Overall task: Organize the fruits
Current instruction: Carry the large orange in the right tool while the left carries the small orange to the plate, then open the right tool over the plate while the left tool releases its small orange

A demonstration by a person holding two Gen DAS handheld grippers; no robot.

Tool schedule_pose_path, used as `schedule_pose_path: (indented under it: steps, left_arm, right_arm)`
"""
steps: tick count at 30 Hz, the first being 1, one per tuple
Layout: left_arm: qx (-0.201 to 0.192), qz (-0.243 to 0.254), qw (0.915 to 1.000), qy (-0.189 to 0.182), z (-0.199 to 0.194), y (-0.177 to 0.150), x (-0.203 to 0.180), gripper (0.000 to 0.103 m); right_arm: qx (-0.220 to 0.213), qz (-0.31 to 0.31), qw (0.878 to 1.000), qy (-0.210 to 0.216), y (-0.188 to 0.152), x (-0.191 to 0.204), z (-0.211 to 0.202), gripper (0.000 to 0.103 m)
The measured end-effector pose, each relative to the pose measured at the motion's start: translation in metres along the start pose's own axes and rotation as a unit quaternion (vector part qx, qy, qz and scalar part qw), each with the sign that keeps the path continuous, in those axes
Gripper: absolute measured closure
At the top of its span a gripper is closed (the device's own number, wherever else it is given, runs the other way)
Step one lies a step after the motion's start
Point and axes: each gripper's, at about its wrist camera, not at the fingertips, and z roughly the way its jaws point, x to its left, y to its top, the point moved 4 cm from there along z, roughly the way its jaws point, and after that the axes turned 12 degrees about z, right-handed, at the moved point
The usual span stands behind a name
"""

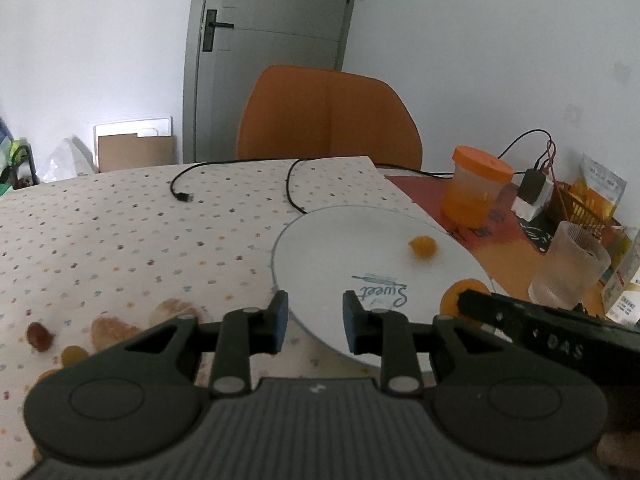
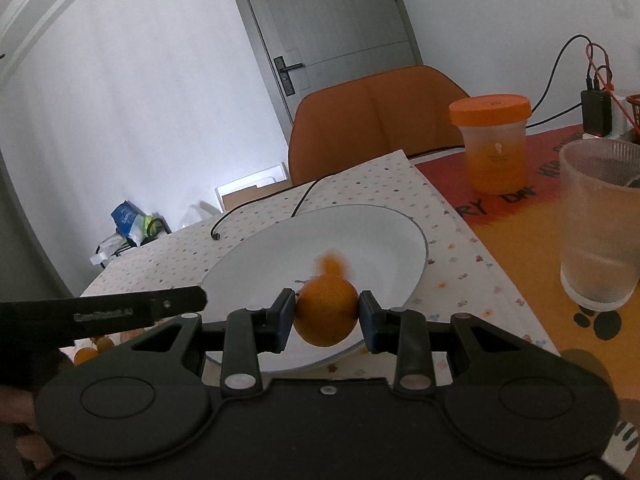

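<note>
- An orange (image 2: 326, 311) sits clamped between the two blue pads of the right gripper (image 2: 326, 316), one pad pressed on each side of it, above the near rim of the white plate (image 2: 384, 236).
- In the left wrist view the same orange (image 1: 454, 300) shows partly behind the right gripper's black finger, at the plate's (image 1: 320, 248) right edge.
- A second, smaller orange fruit (image 1: 422, 247) lies on the plate toward its far right; in the right wrist view it (image 2: 332, 265) appears blurred just behind the held orange.
- The plate bears the word "Sweet" in blue script and rests on a dotted tablecloth (image 1: 120, 232).
- The left gripper (image 1: 315, 320) hangs over the plate's near-left rim with its jaws parted a moderate way and nothing between them.
- More fruit (image 1: 108, 330) lies on the cloth to the left of the left gripper: pale orange pieces and a dark reddish one (image 1: 39, 336), partly hidden by the gripper body.
- A black cable (image 1: 184, 196) runs across the far part of the cloth.
- To the right of the plate, on an orange-patterned mat, stand a jar with an orange lid (image 2: 492, 144) and a ribbed frosted glass (image 2: 600, 224), the glass nearer.
- An orange chair (image 1: 328, 116) stands behind the table, with a grey door (image 1: 272, 40) beyond it.
</note>
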Motion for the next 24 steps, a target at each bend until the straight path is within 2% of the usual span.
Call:
schedule_pose_path:
  steps: [4,7,12,13,15,19,21,22,24]
  left_arm:
    - [-0.003,-0.01,0.9999,0.01,-0.013,-0.004,0.011,0.074]
    - [-0.003,-0.02,0.9996,0.019,-0.022,-0.009,0.02,0.065]
    - [-0.009,-0.032,0.9984,0.047,-0.041,-0.018,0.037,0.038]
    - [-0.01,-0.03,0.9982,0.051,-0.044,-0.019,0.039,0.036]
    - [-0.011,-0.028,0.9978,0.059,-0.05,-0.022,0.043,0.025]
    - [-0.018,-0.04,0.9964,0.073,-0.065,-0.03,0.054,0.018]
    - [-0.021,-0.041,0.9957,0.08,-0.071,-0.033,0.058,0.014]
    - [-0.022,-0.042,0.9953,0.084,-0.076,-0.035,0.06,0.013]
    - [-0.027,-0.044,0.9946,0.09,-0.083,-0.038,0.063,0.012]
  right_arm:
    - [-0.002,0.004,1.0,-0.007,0.003,-0.001,0.005,0.07]
    - [-0.001,0.011,1.0,-0.01,0.003,0.0,0.008,0.066]
    - [-0.009,0.006,1.0,-0.004,0.002,0.009,0.003,0.055]
    - [-0.009,0.004,1.0,-0.003,0.001,0.011,0.002,0.055]
    - [-0.009,0.001,1.0,-0.001,-0.001,0.015,-0.002,0.047]
    - [-0.016,-0.001,1.0,0.004,-0.004,0.024,-0.011,0.032]
    - [-0.016,-0.004,1.0,0.008,-0.007,0.028,-0.015,0.021]
    - [-0.017,-0.007,1.0,0.009,-0.008,0.031,-0.018,0.018]
    - [-0.018,-0.01,1.0,0.013,-0.01,0.036,-0.022,0.006]
